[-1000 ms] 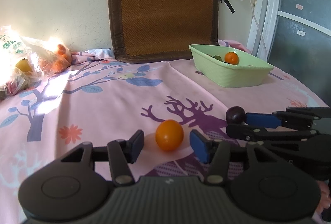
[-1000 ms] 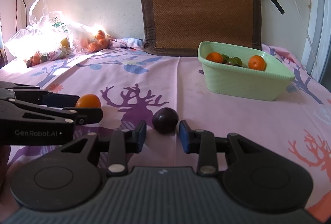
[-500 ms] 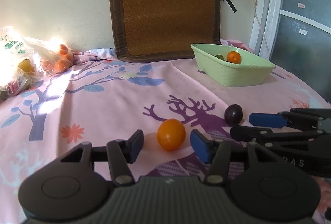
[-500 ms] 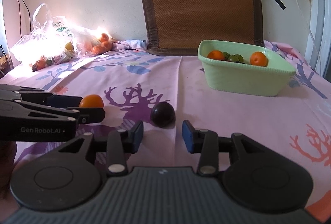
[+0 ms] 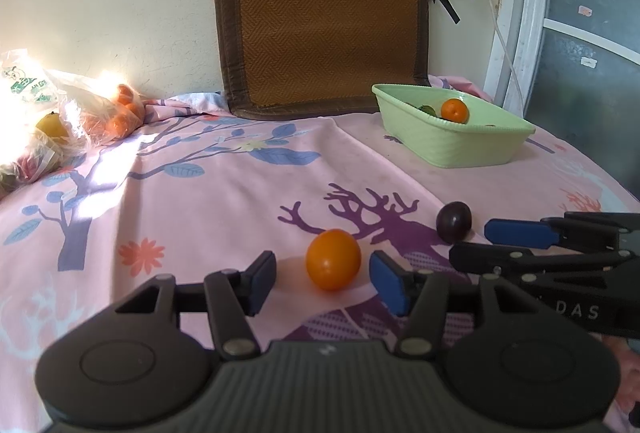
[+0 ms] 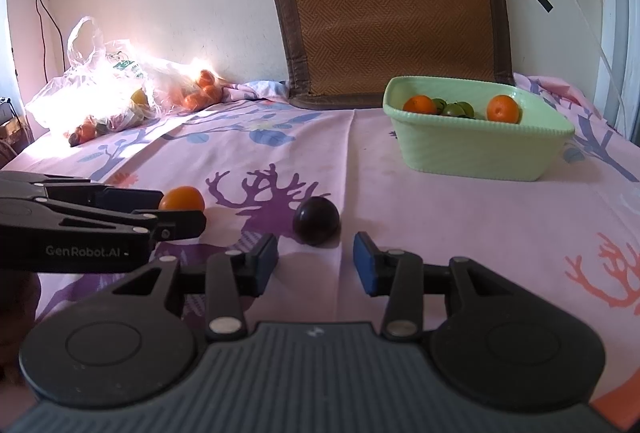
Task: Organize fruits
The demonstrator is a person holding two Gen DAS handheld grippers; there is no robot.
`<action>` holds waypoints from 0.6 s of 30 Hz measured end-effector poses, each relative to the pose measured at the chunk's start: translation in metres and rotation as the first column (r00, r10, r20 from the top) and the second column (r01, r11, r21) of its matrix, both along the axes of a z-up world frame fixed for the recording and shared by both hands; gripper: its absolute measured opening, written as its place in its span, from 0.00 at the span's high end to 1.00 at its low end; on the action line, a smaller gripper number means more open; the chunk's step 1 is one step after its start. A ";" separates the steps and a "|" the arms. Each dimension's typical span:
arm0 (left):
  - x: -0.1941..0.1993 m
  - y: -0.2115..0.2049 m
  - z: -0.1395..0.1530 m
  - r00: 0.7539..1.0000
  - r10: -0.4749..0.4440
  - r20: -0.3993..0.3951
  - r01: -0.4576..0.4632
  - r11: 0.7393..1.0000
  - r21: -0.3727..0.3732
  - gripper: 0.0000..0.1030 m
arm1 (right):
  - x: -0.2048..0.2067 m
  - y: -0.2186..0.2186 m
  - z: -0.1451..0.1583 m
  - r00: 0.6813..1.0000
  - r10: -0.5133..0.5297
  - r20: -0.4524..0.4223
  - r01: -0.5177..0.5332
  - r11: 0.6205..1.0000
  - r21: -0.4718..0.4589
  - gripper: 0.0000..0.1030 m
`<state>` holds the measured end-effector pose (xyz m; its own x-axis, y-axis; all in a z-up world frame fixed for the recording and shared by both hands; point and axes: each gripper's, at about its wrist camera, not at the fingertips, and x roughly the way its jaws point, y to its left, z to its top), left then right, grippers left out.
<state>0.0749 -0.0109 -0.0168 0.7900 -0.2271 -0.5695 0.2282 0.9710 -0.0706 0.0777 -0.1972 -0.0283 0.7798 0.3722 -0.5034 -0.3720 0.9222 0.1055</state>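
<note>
An orange (image 5: 333, 259) lies on the pink cloth between the open fingers of my left gripper (image 5: 323, 283), touching neither pad. It also shows in the right wrist view (image 6: 182, 198). A dark plum (image 6: 316, 221) lies just ahead of my open right gripper (image 6: 316, 263), beyond its fingertips. The plum also shows in the left wrist view (image 5: 454, 221), just past the right gripper's tips (image 5: 476, 243). A green basket (image 6: 476, 149) with oranges and green fruits stands at the back right.
Plastic bags of fruit (image 6: 116, 97) lie at the back left by the wall. A brown woven cushion (image 6: 394, 9) leans on the wall behind the basket. A white cable (image 5: 494, 5) hangs at the right. The cloth (image 5: 208, 201) covers the whole surface.
My right gripper has drawn back, so the plum now lies ahead of its fingertips instead of between them. The left gripper stays around the orange.
</note>
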 end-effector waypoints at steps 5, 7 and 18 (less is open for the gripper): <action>0.000 0.000 0.000 1.000 0.000 0.000 0.000 1.000 -0.002 0.48 | 0.000 -0.001 0.000 1.000 0.002 -0.002 -0.002 1.000 0.005 0.55; 0.000 0.000 0.000 1.000 0.000 0.000 0.000 1.000 -0.002 0.48 | 0.000 0.000 0.000 1.000 0.001 -0.002 -0.001 1.000 0.003 0.54; -0.001 0.001 0.000 1.000 -0.001 0.005 0.001 1.000 -0.008 0.47 | -0.001 0.003 0.000 1.000 0.001 0.004 -0.001 1.000 -0.019 0.54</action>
